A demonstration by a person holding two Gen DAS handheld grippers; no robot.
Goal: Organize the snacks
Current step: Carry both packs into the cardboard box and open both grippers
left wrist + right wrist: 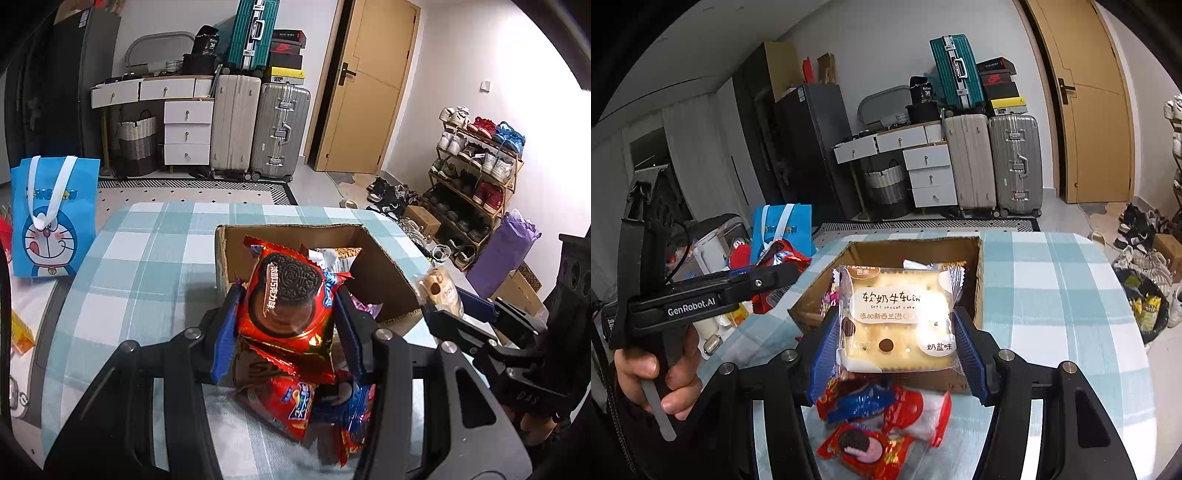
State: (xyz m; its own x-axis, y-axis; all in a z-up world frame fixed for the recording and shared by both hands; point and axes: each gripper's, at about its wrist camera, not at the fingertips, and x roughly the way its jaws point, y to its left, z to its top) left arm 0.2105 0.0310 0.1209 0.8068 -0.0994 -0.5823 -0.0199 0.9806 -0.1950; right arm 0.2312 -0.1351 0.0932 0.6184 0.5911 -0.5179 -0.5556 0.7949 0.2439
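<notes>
A brown cardboard box [373, 273] is set on the desk [147, 258], which is covered with a blue and white checked cloth. A few small snack packets are seen inside the box (what kind they are cannot be told). A red cookie packet [291, 295] with a dark round cookie pictured on it is pinched between the blue pads of the left hand-held gripper [288, 314], and it is held up just in front of the box. A clear packet of pale square biscuits [897, 321] is squeezed from both sides by the right hand-held gripper [897, 343], and it is also held up right in front of the box opening. Under both hand-held grippers, a small pile of red and blue snack packets [882, 417] is left lying on the cloth, close to the near side of the box. A blue cartoon bag [51, 218] with white handles is stood up at the left edge of the desk. The left hand-held gripper is gripped by a hand [657, 373], seen in the right wrist view. Behind the desk, a patterned rug is laid on the floor. Suitcases [258, 129] are stacked against the far wall beside white drawers [186, 133], a wooden door [369, 88] is shut, and a shoe rack [476, 173] full of shoes is placed by the right wall.
</notes>
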